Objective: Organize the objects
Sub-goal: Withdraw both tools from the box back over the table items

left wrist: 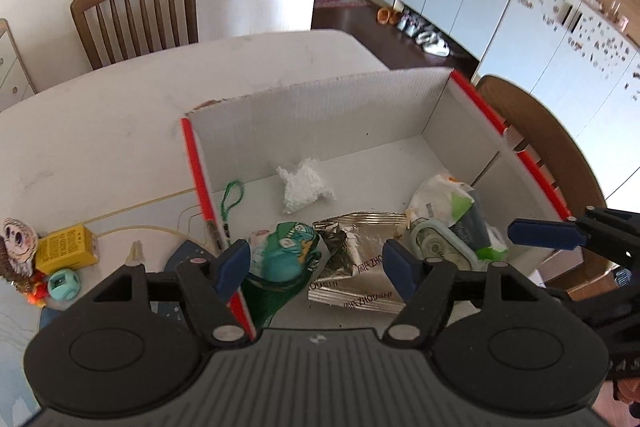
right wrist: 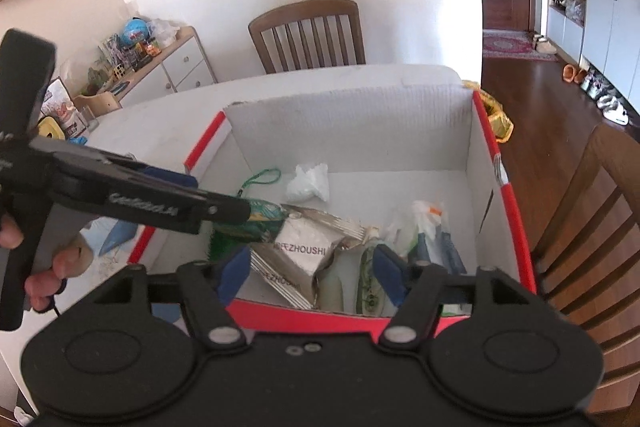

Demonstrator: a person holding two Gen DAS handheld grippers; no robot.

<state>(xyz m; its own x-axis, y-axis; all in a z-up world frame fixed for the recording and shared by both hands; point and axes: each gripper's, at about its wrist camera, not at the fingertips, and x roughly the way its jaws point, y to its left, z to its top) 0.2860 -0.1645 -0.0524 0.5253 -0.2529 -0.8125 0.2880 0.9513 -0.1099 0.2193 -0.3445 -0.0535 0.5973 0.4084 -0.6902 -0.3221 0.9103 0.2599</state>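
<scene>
Two hand-held grippers hovered over an open cardboard box (left wrist: 320,107) with red edges, which sat on a white table (left wrist: 120,107).

The left gripper (left wrist: 316,263) was spread wide and held nothing. Directly below and between its blue pads lay a green printed pouch (left wrist: 286,259) and, just to its right, a crumpled silver foil packet (left wrist: 356,267). Further ahead in the box sat a lump of white foam (left wrist: 306,185) and a green cord loop (left wrist: 231,197).

The right gripper (right wrist: 314,277) was also spread and empty, poised above the near wall of the box. Under its right pad lay a white and green plastic wrapper bundle (right wrist: 424,231).

Outside the box, to the left of the left gripper, a yellow carton (left wrist: 66,249), a small teal toy (left wrist: 64,283) and a doll face (left wrist: 16,245) waited on the table, not yet sorted.

The foil packet looked light, thin and crinkly, likely slippery on flat faces; a folded edge or corner would give the surest pinch. The green pouch seemed soft and would buckle, so its bunched middle suited a grip. The foam looked featherlight and crumbly, needing a gentle squeeze. The yellow carton appeared stiff and could be taken across its narrow sides.
</scene>
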